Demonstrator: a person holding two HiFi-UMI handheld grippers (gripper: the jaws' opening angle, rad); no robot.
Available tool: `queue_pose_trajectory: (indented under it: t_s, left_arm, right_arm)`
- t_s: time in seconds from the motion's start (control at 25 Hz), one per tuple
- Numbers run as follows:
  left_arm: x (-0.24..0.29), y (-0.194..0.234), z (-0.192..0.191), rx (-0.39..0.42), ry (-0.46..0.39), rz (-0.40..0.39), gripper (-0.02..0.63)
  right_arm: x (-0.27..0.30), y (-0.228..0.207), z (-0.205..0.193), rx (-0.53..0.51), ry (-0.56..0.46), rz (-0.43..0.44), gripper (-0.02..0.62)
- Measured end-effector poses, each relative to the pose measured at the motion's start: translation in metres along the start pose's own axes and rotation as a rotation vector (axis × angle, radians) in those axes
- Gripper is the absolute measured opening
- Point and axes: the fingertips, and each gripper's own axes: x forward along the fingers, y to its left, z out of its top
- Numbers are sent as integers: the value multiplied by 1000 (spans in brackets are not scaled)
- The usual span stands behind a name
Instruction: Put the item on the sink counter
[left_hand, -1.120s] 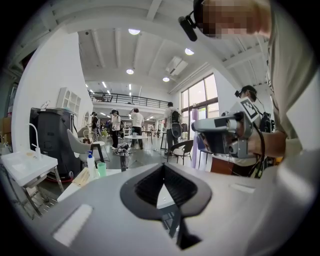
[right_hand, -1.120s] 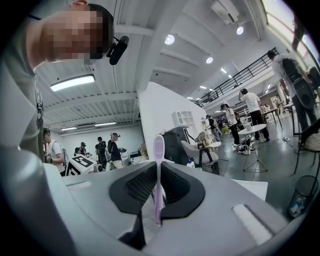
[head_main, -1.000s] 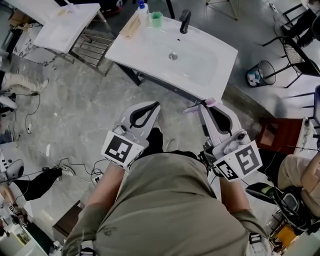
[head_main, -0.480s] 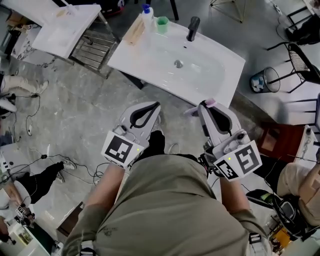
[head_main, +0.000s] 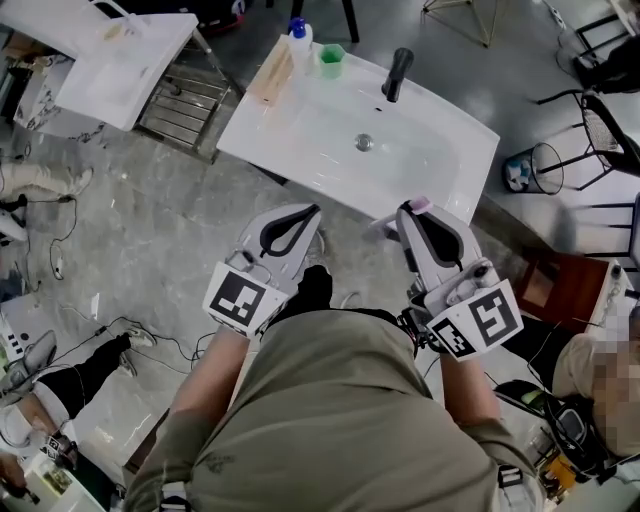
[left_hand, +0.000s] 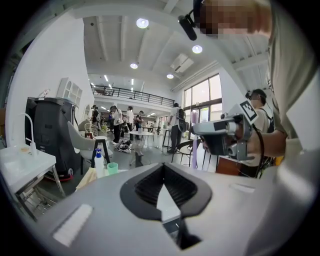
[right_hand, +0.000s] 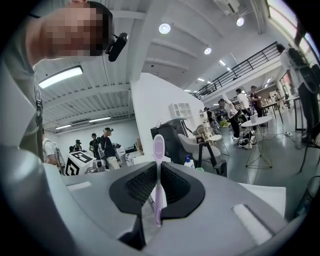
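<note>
The white sink counter (head_main: 300, 115) stands ahead of me, with a black faucet (head_main: 397, 73), a green cup (head_main: 331, 60), a blue-capped bottle (head_main: 300, 34) and a beige block (head_main: 270, 70) along its back edge. My right gripper (head_main: 408, 210) is held short of the counter's near edge. It is shut on a lilac toothbrush (right_hand: 158, 150), which stands upright between the pads; its end (head_main: 420, 204) sticks out. My left gripper (head_main: 305, 210) is beside it, shut with nothing in it (left_hand: 163, 167).
A second white counter (head_main: 120, 55) and a metal rack (head_main: 185, 95) stand at the upper left. A wire bin (head_main: 535, 165) and a black chair (head_main: 610, 100) are right of the sink, with a brown stool (head_main: 555, 270) nearer. Cables and people's legs lie at the left.
In the head view the sink counter has shifted right and slightly lower. Both grippers keep the same pose, and the toothbrush stays in the right one.
</note>
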Motion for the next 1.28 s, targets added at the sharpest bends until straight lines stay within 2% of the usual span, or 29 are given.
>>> queue_pose_trajectory:
  t_s: [0.24, 0.44, 0.6, 0.84, 1.28]
  left_arm:
    - [9, 47, 2, -25, 7, -21, 6]
    - [11, 76, -6, 20, 33, -32, 6]
    - [18, 96, -2, 5, 29, -43, 6]
    - [26, 114, 3, -33, 31, -64, 6]
    - [34, 143, -15, -25, 52, -68, 6]
  right_arm:
    - [47, -9, 7, 6, 14, -25, 37]
    - [70, -14, 11, 17, 9, -44, 37]
    - [94, -20, 15, 18, 13, -52, 37]
    - [120, -27, 18, 15, 10, -70, 37]
    - [154, -46, 6, 15, 29, -88, 37]
